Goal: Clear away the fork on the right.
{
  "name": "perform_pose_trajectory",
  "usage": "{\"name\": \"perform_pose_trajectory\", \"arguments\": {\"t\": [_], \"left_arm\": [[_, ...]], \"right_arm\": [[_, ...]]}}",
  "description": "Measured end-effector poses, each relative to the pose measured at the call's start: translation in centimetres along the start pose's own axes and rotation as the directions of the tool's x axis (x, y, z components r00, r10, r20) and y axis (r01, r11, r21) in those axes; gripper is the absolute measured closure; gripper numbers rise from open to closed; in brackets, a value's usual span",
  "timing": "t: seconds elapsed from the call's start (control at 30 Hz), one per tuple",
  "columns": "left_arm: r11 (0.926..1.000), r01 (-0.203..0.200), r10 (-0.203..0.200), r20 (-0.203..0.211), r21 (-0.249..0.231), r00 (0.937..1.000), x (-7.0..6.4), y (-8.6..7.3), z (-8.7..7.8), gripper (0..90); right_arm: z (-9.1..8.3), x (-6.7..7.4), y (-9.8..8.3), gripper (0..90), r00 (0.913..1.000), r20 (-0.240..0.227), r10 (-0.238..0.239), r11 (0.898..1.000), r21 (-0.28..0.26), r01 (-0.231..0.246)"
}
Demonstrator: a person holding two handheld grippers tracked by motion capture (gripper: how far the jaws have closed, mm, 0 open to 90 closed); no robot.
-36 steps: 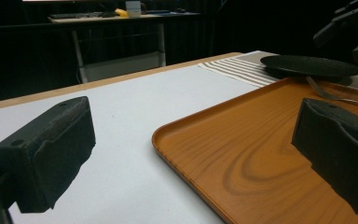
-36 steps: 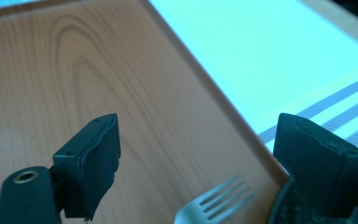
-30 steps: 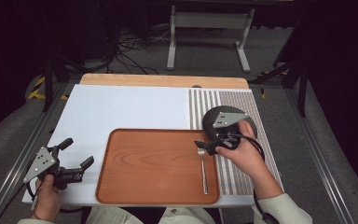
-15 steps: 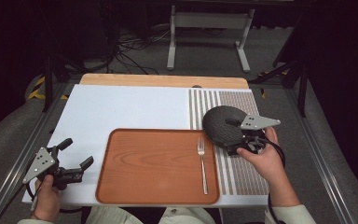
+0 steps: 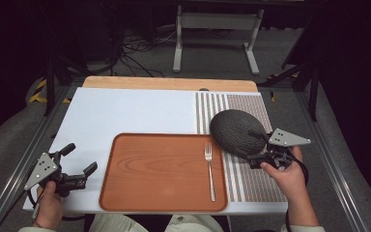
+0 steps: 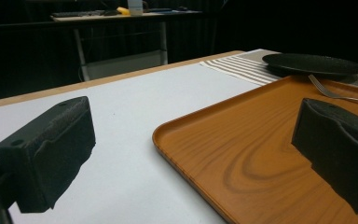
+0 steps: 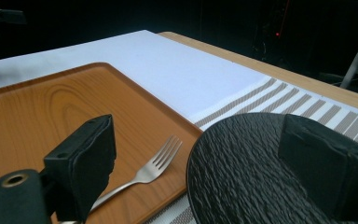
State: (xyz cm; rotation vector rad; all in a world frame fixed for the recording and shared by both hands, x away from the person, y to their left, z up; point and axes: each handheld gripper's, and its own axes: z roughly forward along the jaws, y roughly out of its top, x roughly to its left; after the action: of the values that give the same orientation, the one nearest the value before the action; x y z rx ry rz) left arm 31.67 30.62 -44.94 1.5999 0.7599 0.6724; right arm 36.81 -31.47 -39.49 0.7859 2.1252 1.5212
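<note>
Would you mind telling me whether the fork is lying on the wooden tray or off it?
On it: the fork lies flat along the tray's right side, tines pointing away from the person.

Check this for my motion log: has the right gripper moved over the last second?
Yes. The right gripper has moved right, off the tray and fork, to the plate's right side.

fork (image 7: 142,175) handle behind tongs, plate (image 7: 251,172) cropped, perhaps tilted
</note>
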Motion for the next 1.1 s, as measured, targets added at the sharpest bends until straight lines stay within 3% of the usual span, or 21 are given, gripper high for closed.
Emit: {"name": "perform_pose_trajectory", "arguments": {"t": [0.3,0.7,1.1], "left_arm": [[1.0000,0.002,-0.002,-0.003,-0.003,1.0000,0.0,0.0,0.0,0.0],[1.0000,0.003,-0.003,0.002,0.000,1.0000,0.0,0.0,0.0,0.0],[1.0000,0.003,-0.003,0.003,0.006,1.0000,0.1,-0.1,0.1,0.0]], "right_arm": [[-0.6,-0.2,-2.6,11.9,0.9992,0.008,0.040,0.998,-0.050,-0.039],[-0.9,0.1,-5.2,11.6,0.9980,0.004,0.063,0.997,-0.035,-0.063],[-0.9,0.1,-6.3,11.6,0.9934,0.050,0.103,0.995,-0.025,-0.102]]}}
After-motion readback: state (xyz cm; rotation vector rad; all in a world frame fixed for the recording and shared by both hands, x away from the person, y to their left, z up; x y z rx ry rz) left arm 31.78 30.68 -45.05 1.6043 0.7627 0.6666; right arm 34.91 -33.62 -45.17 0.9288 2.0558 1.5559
